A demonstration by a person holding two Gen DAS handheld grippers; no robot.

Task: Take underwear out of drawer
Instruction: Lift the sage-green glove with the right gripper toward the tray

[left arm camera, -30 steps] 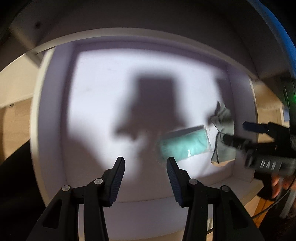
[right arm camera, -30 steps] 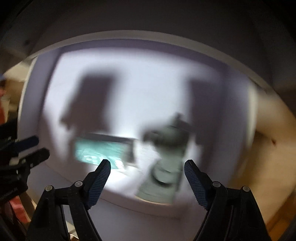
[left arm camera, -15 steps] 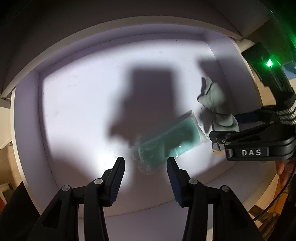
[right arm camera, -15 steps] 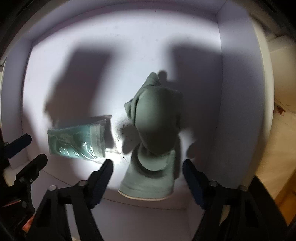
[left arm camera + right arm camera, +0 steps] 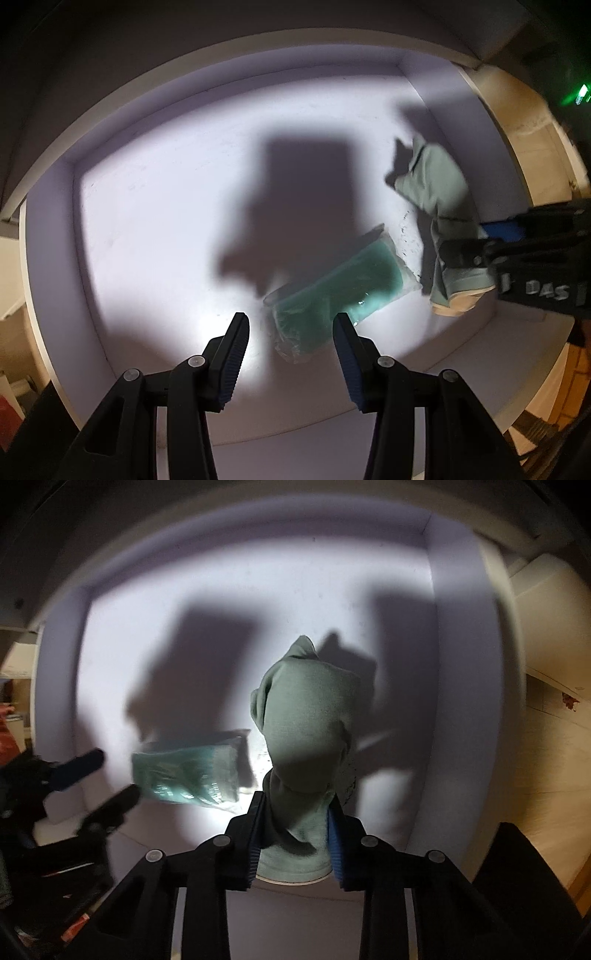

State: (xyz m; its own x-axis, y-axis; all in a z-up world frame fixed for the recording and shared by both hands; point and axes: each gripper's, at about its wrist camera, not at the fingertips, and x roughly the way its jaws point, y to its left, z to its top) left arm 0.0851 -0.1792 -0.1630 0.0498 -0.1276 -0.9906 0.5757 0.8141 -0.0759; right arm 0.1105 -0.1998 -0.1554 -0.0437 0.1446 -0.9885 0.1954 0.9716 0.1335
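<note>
Left wrist view: the left gripper (image 5: 290, 341) points straight down into the white drawer (image 5: 110, 229), its jaws narrowly apart and holding nothing, above the near end of a teal packet (image 5: 332, 291) at lower centre. At right, the right gripper (image 5: 469, 243) pinches the grey-green underwear (image 5: 434, 184).

Right wrist view: the right gripper (image 5: 293, 834) points down, its pads clamped on the underwear's (image 5: 310, 716) waistband end at lower centre. The packet (image 5: 188, 771) lies left.

two underwear pieces (image 5: 310, 716), one drawer (image 5: 166, 184)
</note>
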